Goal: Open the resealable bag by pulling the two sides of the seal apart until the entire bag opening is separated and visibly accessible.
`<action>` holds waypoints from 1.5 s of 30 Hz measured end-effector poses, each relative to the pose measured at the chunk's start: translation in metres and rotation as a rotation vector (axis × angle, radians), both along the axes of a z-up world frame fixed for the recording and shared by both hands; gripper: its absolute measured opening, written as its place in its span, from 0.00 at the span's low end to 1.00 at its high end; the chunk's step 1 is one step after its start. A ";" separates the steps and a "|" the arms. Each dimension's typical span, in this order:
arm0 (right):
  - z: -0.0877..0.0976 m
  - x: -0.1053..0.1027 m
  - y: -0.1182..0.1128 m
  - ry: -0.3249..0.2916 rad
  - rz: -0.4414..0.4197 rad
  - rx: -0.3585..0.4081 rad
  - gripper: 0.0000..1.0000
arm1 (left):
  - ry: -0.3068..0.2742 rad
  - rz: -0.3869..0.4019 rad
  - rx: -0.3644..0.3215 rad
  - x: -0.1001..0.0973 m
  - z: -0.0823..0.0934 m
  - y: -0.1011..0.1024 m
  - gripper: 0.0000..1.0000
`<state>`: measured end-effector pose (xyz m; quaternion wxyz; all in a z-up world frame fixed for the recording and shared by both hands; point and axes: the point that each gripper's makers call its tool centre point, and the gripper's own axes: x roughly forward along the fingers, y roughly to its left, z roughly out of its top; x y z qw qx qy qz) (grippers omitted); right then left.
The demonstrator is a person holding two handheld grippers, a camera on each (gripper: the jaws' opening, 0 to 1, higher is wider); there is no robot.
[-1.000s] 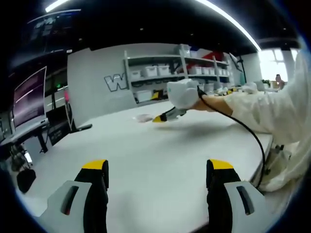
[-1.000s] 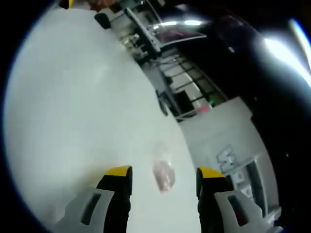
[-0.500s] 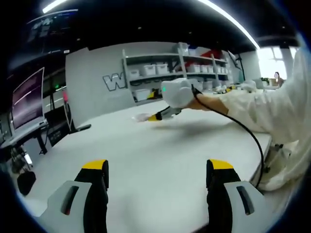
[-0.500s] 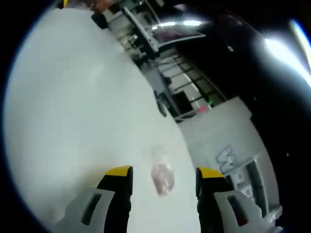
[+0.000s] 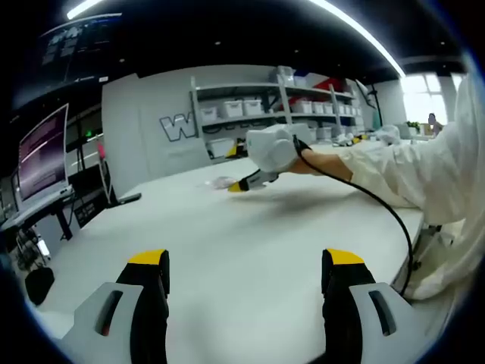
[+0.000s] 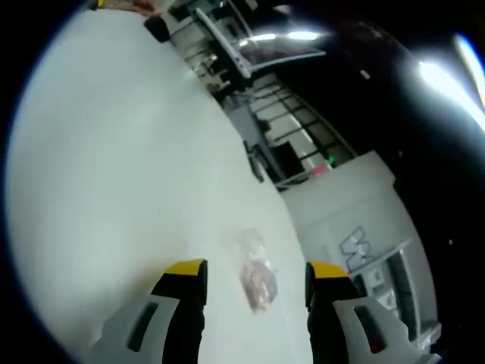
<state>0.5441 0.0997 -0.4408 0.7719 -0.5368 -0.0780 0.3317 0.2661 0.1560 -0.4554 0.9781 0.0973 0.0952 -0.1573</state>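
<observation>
Right gripper view: the right gripper [image 6: 254, 277] hangs with jaws spread wide, empty, over the white table [image 6: 114, 167]. Just ahead between them lies the resealable bag [image 6: 256, 279], seemingly holding something pinkish. Left gripper [image 5: 246, 265]: wide apart, holding nothing.

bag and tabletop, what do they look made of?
Bag: thin clear plastic film, probably; the white table shows through its crinkled upper part, and pinkish contents show inside. Table: smooth matte white top, likely laminate; it shows only soft sheen and no grain. The right gripper is open just short of the bag.
</observation>
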 end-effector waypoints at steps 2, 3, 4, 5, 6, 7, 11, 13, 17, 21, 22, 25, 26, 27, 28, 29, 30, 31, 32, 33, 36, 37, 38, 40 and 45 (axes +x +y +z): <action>0.000 0.002 0.001 0.002 -0.004 0.006 0.51 | 0.002 0.003 -0.001 0.000 -0.001 0.001 0.82; 0.000 0.003 0.001 0.003 -0.006 0.009 0.51 | 0.003 0.004 -0.002 0.001 -0.002 0.002 0.82; 0.000 0.003 0.002 0.006 -0.006 0.016 0.51 | 0.004 0.005 -0.003 0.001 -0.002 0.002 0.82; 0.000 0.004 0.002 0.007 -0.006 0.016 0.51 | 0.005 0.005 -0.003 0.001 -0.002 0.003 0.82; -0.001 0.005 0.003 0.007 -0.006 0.015 0.51 | 0.007 0.006 -0.004 0.002 -0.003 0.003 0.82; -0.001 0.006 0.004 0.008 -0.005 0.015 0.51 | 0.008 0.006 -0.004 0.002 -0.003 0.004 0.82; -0.004 0.008 0.007 0.013 -0.005 0.011 0.50 | 0.006 0.007 -0.006 0.003 -0.003 0.004 0.82; -0.005 0.010 0.008 0.015 -0.005 0.009 0.50 | 0.005 0.008 -0.009 0.003 -0.003 0.005 0.82; -0.006 0.012 0.011 0.018 -0.007 0.007 0.50 | 0.004 0.011 -0.011 0.004 -0.003 0.006 0.82; -0.008 0.016 0.016 0.022 -0.006 0.009 0.50 | 0.008 0.007 -0.013 0.005 -0.004 0.006 0.82; -0.008 0.018 0.017 0.022 -0.007 0.010 0.50 | 0.008 0.006 -0.015 0.005 -0.005 0.006 0.82; -0.008 0.020 0.018 0.023 -0.008 0.013 0.50 | 0.010 0.008 -0.016 0.006 -0.005 0.006 0.82; -0.009 0.021 0.018 0.024 -0.008 0.014 0.50 | 0.011 0.009 -0.016 0.006 -0.005 0.007 0.82; -0.009 0.022 0.018 0.025 -0.009 0.014 0.50 | 0.011 0.010 -0.016 0.006 -0.005 0.007 0.82; -0.009 0.023 0.018 0.028 -0.010 0.015 0.50 | 0.011 0.011 -0.017 0.007 -0.006 0.008 0.82; -0.009 0.024 0.018 0.028 -0.010 0.015 0.50 | 0.012 0.011 -0.017 0.007 -0.006 0.008 0.82; -0.010 0.024 0.018 0.028 -0.010 0.015 0.50 | 0.013 0.011 -0.017 0.007 -0.006 0.008 0.82; -0.010 0.024 0.018 0.029 -0.011 0.015 0.50 | 0.015 0.012 -0.017 0.007 -0.007 0.008 0.82; -0.010 0.024 0.017 0.029 -0.012 0.015 0.50 | 0.016 0.012 -0.017 0.008 -0.007 0.008 0.82; -0.011 0.024 0.017 0.030 -0.012 0.015 0.50 | 0.016 0.012 -0.017 0.008 -0.007 0.009 0.82; -0.011 0.026 0.017 0.034 -0.014 0.014 0.50 | 0.017 0.012 -0.019 0.009 -0.008 0.009 0.82; -0.011 0.027 0.018 0.035 -0.016 0.015 0.50 | 0.018 0.011 -0.020 0.010 -0.008 0.008 0.82; -0.011 0.028 0.018 0.036 -0.017 0.016 0.50 | 0.019 0.010 -0.020 0.010 -0.009 0.008 0.82; -0.011 0.030 0.019 0.033 -0.017 0.017 0.50 | 0.019 0.009 -0.022 0.010 -0.009 0.008 0.82; -0.009 0.033 0.023 0.038 -0.018 0.023 0.49 | 0.017 0.013 -0.026 0.010 -0.008 0.011 0.82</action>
